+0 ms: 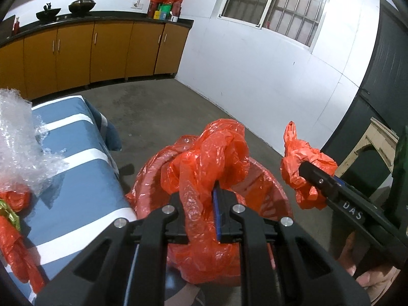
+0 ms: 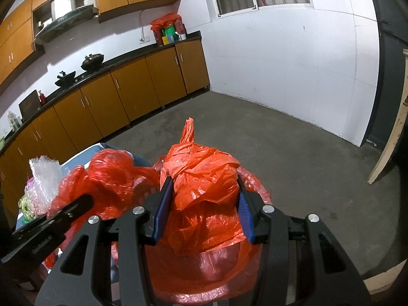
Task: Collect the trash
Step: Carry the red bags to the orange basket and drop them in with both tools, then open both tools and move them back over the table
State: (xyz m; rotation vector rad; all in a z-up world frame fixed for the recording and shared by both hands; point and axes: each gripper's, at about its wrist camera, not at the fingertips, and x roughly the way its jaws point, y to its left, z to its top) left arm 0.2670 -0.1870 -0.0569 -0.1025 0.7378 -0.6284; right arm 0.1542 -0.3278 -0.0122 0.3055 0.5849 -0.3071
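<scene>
Pinching a twist of orange plastic, your left gripper [image 1: 204,216] has its jaws nearly together, the blue pads squeezing a crumpled orange bag [image 1: 209,153] that drapes forward over them. Your right gripper [image 2: 204,211] sits wider, jaws clamped on either side of a second wadded orange bag [image 2: 201,178], its twisted tail sticking straight up. Both wads hang directly over the trash bin [image 1: 278,196], which is lined in the same orange plastic, so liner and held bags blur together at the edges; can't tell if either wad touches the liner. In the left wrist view your right gripper shows to the right of the bin, fingers buried in its wad. Left of the bin, just beside it, is a table with blue-and-white striped cloth [image 1: 76,173]. On it: clear bubble wrap [image 1: 17,140], more orange plastic scraps [image 1: 15,244] and a bit of shiny green-gold wrapper [image 1: 10,215] at the near left edge. Bare concrete floor [image 1: 158,109] runs beyond. Far side: brown base cabinets [image 1: 102,51] under a dark counter with two black woks [image 1: 63,9] and a red bag of boxes [image 1: 165,5]. White wall and barred window [image 1: 275,5] to the right.
</scene>
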